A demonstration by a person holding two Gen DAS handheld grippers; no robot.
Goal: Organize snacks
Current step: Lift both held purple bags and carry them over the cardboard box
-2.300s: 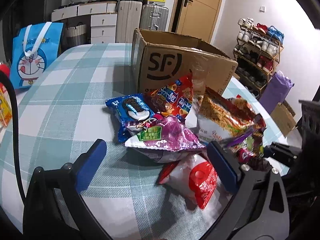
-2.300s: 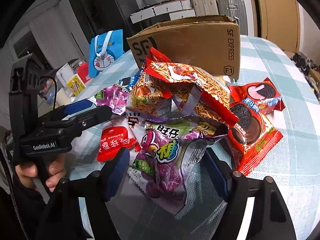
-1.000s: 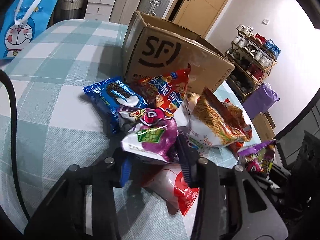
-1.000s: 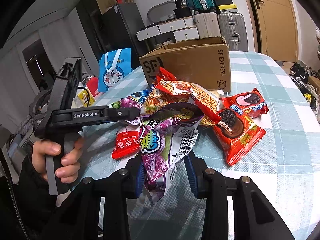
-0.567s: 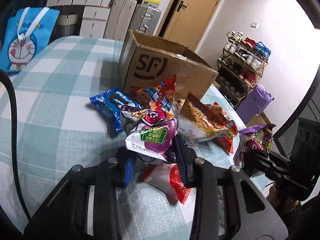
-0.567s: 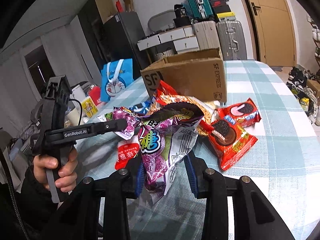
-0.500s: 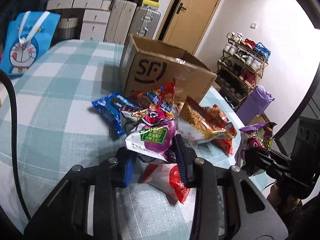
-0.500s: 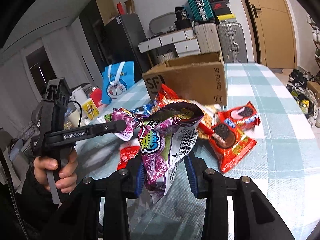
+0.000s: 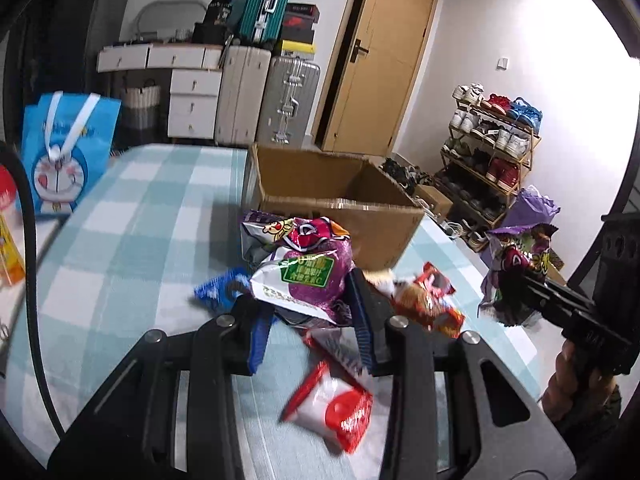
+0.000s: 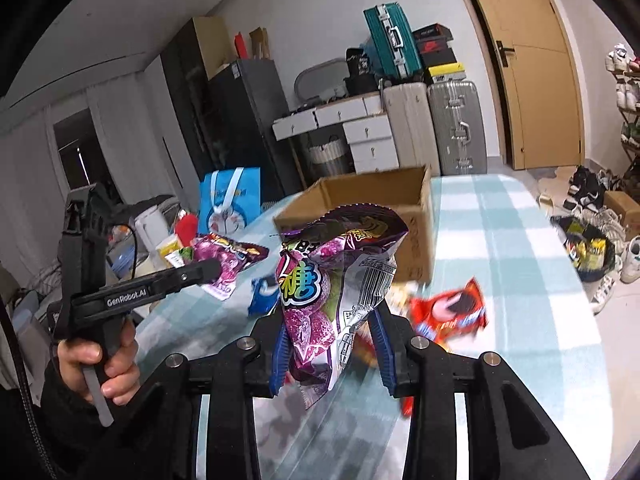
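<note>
The left gripper point(image 9: 308, 316) is clamping a purple bag point(image 9: 304, 276). The right gripper point(image 10: 330, 350) is clamping another purple candy bag point(image 10: 332, 280) before the box point(image 10: 360, 200).

- blue paper gift bag with a cartoon cat face and white ribbon handles point(image 9: 66, 152), standing at the far left edge of the tabletop
- teal-and-white checked cloth on the tabletop point(image 9: 132, 216)
- teal hard-shell suitcase point(image 9: 266, 2) perched on top of a cream suitcase point(image 9: 242, 96), with a silver ribbed suitcase point(image 9: 288, 104) right beside it
- white drawer unit point(image 9: 192, 108) left of the suitcases
- plain wooden door point(image 9: 380, 56), shut
- open metal shoe rack point(image 9: 490, 148) stuffed with sneakers, against the right wall
- tall black fridge point(image 10: 244, 124) in the right wrist view
- loose shoes on the floor point(image 10: 592, 196) by the door
</note>
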